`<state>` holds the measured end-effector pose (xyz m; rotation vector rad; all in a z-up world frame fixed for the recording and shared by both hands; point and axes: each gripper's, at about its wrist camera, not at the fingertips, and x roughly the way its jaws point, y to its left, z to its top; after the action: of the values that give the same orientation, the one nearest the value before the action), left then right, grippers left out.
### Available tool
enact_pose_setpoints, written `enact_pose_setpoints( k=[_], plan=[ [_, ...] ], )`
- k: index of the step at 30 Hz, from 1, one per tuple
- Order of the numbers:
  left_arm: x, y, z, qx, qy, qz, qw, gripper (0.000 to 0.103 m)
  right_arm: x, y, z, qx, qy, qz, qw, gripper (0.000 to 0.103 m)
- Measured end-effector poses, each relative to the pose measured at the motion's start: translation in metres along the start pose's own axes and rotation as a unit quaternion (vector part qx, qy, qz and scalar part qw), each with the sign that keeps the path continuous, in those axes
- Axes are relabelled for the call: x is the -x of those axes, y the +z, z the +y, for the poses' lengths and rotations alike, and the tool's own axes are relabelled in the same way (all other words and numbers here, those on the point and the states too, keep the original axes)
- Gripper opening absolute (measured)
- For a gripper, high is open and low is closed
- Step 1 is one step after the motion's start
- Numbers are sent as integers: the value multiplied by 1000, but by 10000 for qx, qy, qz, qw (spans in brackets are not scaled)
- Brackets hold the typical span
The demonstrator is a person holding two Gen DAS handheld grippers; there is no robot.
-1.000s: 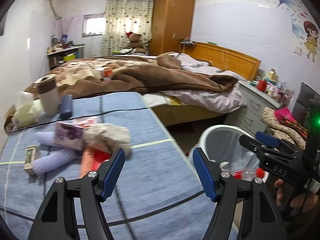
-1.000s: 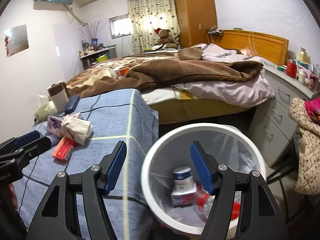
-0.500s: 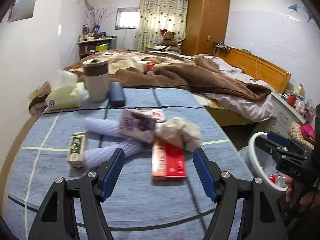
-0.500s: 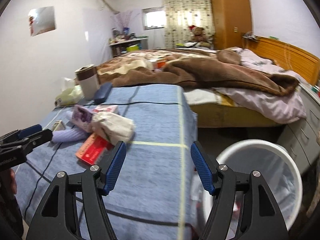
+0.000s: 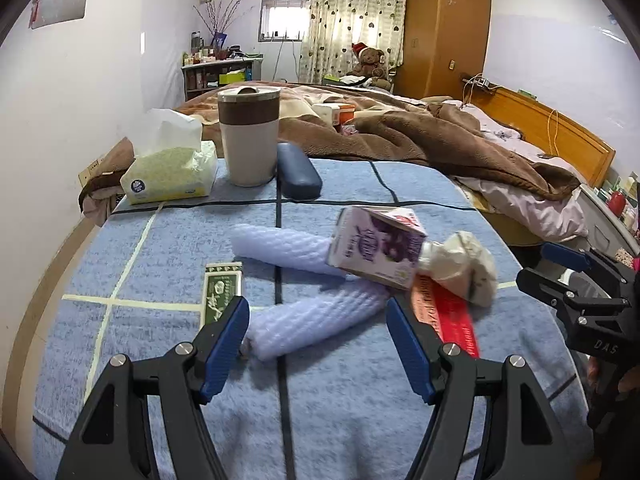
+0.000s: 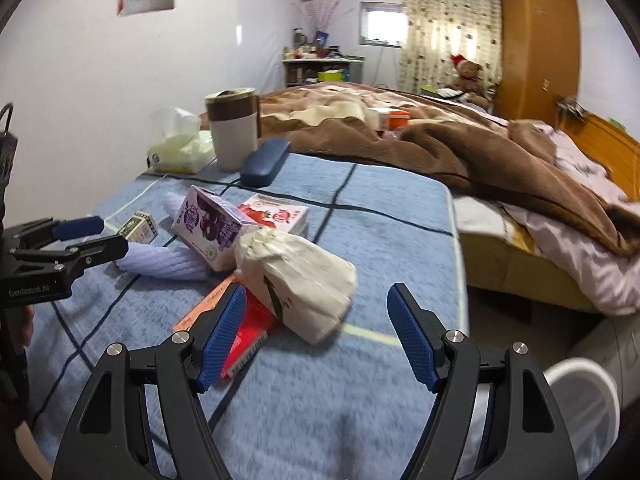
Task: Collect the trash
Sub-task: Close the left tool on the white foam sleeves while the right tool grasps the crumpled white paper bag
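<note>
Trash sits heaped near the middle of the blue checked tablecloth (image 5: 168, 248), and you hold both claws over its near edge. Largest in the heap are two lavender foam-net sleeves (image 5: 316, 326) lying crossed; the nearer one ends between the pads of your left gripper (image 5: 318, 346), whose jaws stand wide and grip nothing. A purple drink carton (image 5: 376, 246) rests tilted on top of the sleeves, and just to its right lies a crumpled white paper bag (image 6: 296, 276) on a flat red box (image 6: 246, 326). Your right gripper (image 6: 316, 338) hangs just short of that bag — its jaws have just been opening and nothing is between them. Behind the purple carton lies a flat strawberry-print carton (image 6: 276, 214). A small green-and-white box (image 5: 222, 294) lies toward the left edge, beside the sleeves.

Along the far edge stand a lidded white-and-brown cup (image 5: 249, 136), a soft tissue pack (image 5: 170, 170) to its left and a dark blue glasses case (image 5: 298, 178) touching the cup's right side. Off the right edge, low in the right wrist view, you can see the white rim of the bin (image 6: 588, 376) — its contents are out of view.
</note>
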<state>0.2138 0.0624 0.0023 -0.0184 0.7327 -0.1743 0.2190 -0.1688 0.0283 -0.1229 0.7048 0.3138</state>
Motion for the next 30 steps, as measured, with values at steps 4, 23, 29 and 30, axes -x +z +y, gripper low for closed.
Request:
enact_pose_setpoints(
  k=[4,23,29,30],
  plan=[
    [-18,5,8,-65,11,163,9998,73,-16,7,4,201,158,143,9996,75],
    [-67,7,-5,-811,-251,797,9932,73,-56,9,3,489,354,648,9961,77],
    [-69,5,-11,-948,-346,902,9908,76,-55,6,-10,50,490,667,9966,77],
    [-70,3,-13,-1007,-377,936,9898,76,-54,6,-12,-49,528,648,9965,77]
  ],
)
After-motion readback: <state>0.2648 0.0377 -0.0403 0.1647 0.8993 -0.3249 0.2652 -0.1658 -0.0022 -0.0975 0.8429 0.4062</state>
